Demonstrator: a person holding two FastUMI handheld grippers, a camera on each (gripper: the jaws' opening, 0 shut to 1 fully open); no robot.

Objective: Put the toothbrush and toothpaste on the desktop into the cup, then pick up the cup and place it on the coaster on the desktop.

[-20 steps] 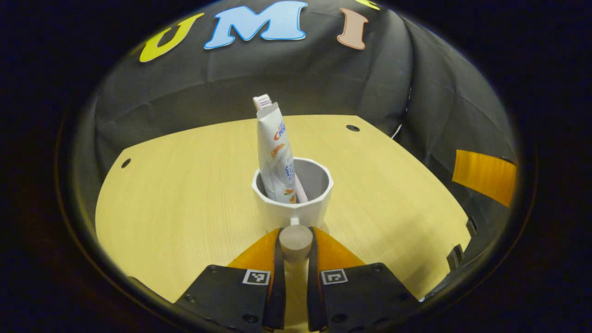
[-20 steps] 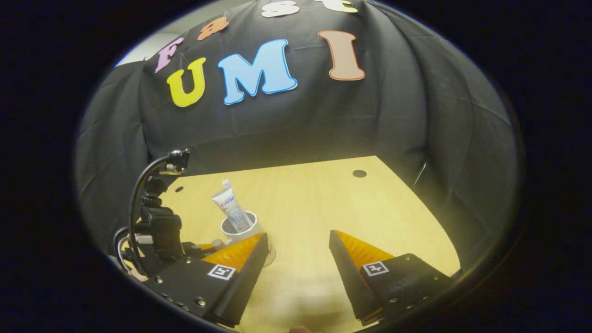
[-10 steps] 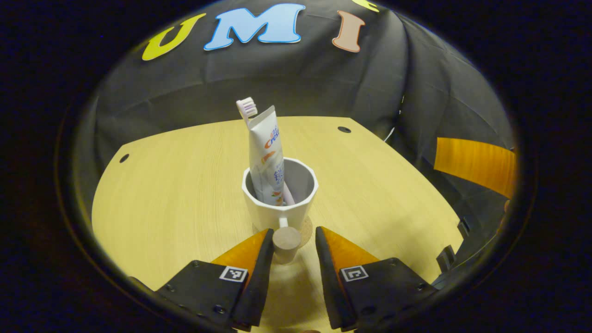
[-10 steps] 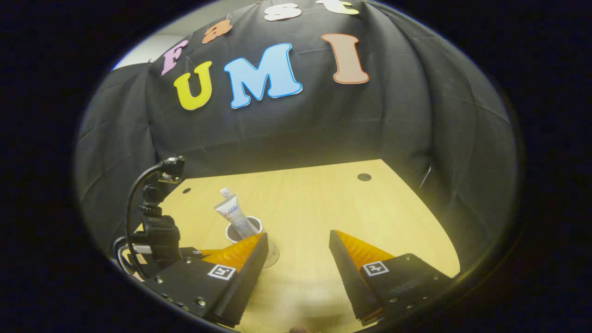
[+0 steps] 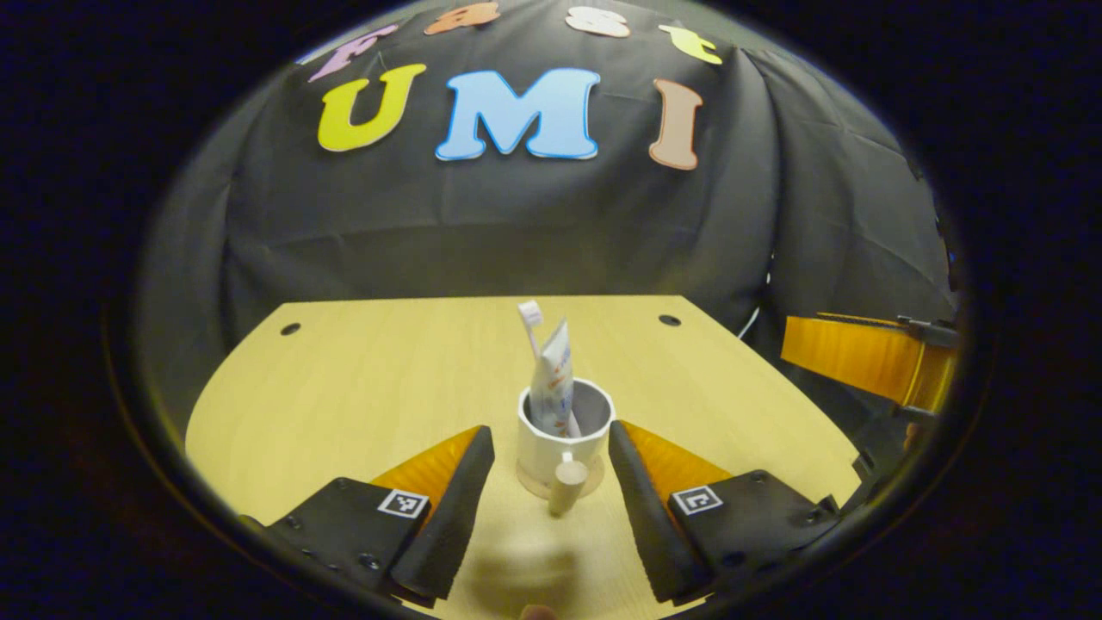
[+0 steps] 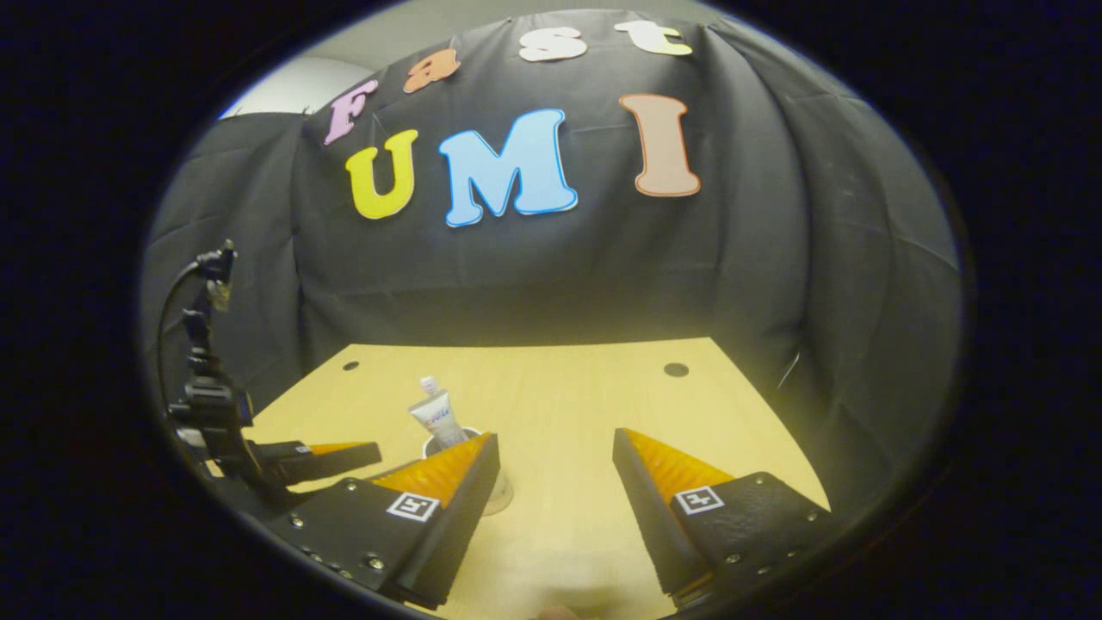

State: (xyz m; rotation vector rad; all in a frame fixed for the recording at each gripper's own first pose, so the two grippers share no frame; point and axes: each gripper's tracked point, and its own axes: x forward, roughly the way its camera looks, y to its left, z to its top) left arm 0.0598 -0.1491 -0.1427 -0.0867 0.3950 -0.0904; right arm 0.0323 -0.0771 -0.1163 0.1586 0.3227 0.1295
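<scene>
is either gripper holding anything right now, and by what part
Nothing is held. The left gripper is open, its fingers apart on either side of the cup's handle; the right gripper is open over the desktop.

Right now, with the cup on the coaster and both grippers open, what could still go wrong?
1. The cup has a handle that sticks out between the open fingers of the left gripper; a sideways pull back could catch it.
2. The toothpaste and toothbrush stand tall and lean, so a knock could tip the cup off the coaster.
</scene>
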